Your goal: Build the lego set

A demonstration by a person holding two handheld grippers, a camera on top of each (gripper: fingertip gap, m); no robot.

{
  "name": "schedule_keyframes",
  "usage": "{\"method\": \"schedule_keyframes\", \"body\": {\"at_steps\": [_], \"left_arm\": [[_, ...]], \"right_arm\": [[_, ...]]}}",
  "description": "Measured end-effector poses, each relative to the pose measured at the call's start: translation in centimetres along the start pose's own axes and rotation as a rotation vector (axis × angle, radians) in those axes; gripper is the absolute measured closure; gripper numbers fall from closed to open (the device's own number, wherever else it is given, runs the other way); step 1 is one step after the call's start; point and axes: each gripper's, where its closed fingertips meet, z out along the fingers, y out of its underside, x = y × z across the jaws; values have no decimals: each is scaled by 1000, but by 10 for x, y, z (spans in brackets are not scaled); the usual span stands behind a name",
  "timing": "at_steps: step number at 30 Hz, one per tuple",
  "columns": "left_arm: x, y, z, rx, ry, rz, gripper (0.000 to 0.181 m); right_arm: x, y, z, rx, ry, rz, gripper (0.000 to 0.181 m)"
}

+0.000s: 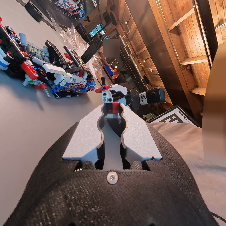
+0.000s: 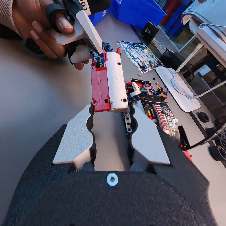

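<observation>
My left gripper [image 1: 111, 107] is shut on the far end of a red and white panel assembly [image 2: 107, 85] and holds it above the grey table [image 2: 36, 97]. In the left wrist view the assembly [image 1: 114, 108] shows end-on, with a white connector [image 1: 107, 96], a red piece and a black axle sticking up from it. My right gripper [image 2: 111, 108] is open, with its fingertips on either side of the assembly's near end. The left gripper [image 2: 96, 48] also shows in the right wrist view, held by a hand. The partly built car [image 1: 51, 68] lies on the table to the left.
A pile of loose pieces [image 2: 152, 89], a sticker sheet [image 2: 140, 56] and a black stickered panel [image 2: 167, 115] lie to the right. Tyres [image 2: 218, 152], a white stand base [image 2: 177, 88] and blue bins [image 2: 134, 11] stand around. The set's box [image 1: 68, 8] and plastic bags [image 1: 75, 36] lie at the back. The tips of one gripper are about 7 cm away from the tips of the other.
</observation>
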Motion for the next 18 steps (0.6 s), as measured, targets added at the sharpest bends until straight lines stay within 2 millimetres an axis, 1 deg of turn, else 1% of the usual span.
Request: {"method": "schedule_keyframes", "body": {"at_steps": [3,5,7,9,11,14,16,18], "left_arm": [[-6,3,1,-22,-38,10,164],[-12,10,2,-82,-95,61,162],[-20,13,-1,-143,-180,153,145],[-26,13,-5,-194,-257,240,129],[-34,9,-11,-222,-346,348,120],[-37,2,-16,-240,-417,481,118],[-36,3,-16,-246,-412,506,118],[-35,8,-13,-260,-394,503,118]], "right_arm": [[-2,7,2,-35,-19,-2,126],[-3,15,2,-68,-43,-15,127],[-7,28,0,-125,-80,-23,127],[-18,36,-2,-164,-153,-6,128],[-29,40,-4,-194,-214,-14,128],[-50,34,-4,-192,-300,-27,129],[-65,30,-4,-202,-355,-42,129],[-77,30,-1,-231,-373,-76,129]]}}
